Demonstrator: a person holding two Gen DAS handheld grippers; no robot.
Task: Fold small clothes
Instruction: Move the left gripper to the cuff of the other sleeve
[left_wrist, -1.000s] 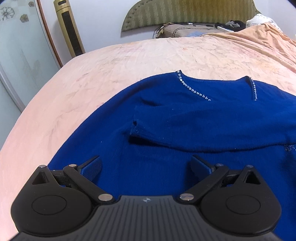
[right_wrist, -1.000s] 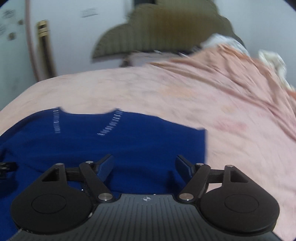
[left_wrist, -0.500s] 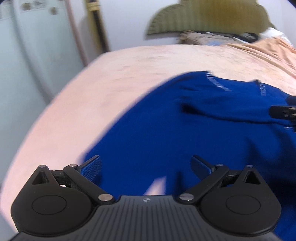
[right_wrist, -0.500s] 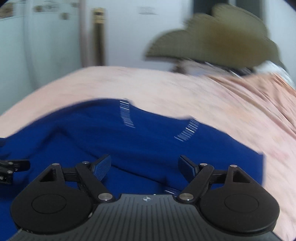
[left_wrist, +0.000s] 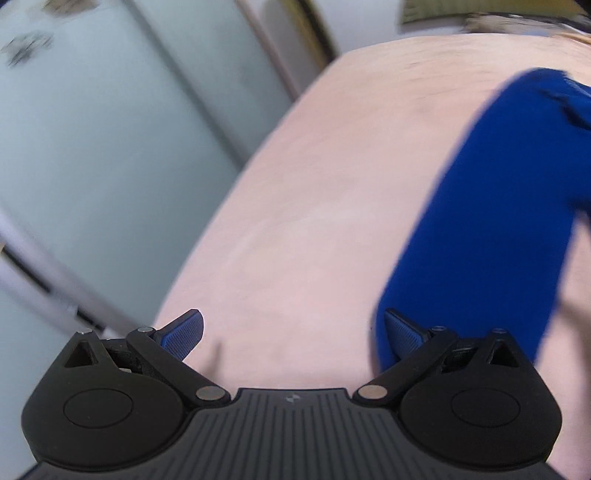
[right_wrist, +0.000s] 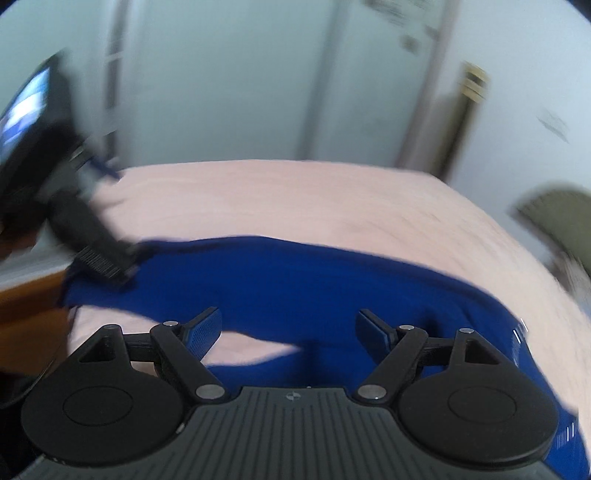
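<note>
A royal-blue knit sweater (right_wrist: 314, 280) lies flat on the pink bedspread (right_wrist: 295, 199). In the left wrist view the sweater (left_wrist: 491, 229) fills the right side. My left gripper (left_wrist: 293, 334) is open and empty over the bedspread (left_wrist: 314, 221), its right finger at the sweater's left lower edge. My right gripper (right_wrist: 288, 332) is open and empty, low over the sweater's near edge. The left gripper also shows in the right wrist view (right_wrist: 94, 254), at the sweater's far left end. Both views are blurred.
A pale frosted wardrobe door (left_wrist: 110, 129) stands beyond the bed's left edge. A wooden floor strip (right_wrist: 29, 306) shows off the bed at the left. A green headboard (right_wrist: 557, 214) is at the far right.
Both grippers have swung left. The left one moved off the sweater's middle to its left lower edge. The right one now looks across the sweater toward the wardrobe. Both stayed open.
</note>
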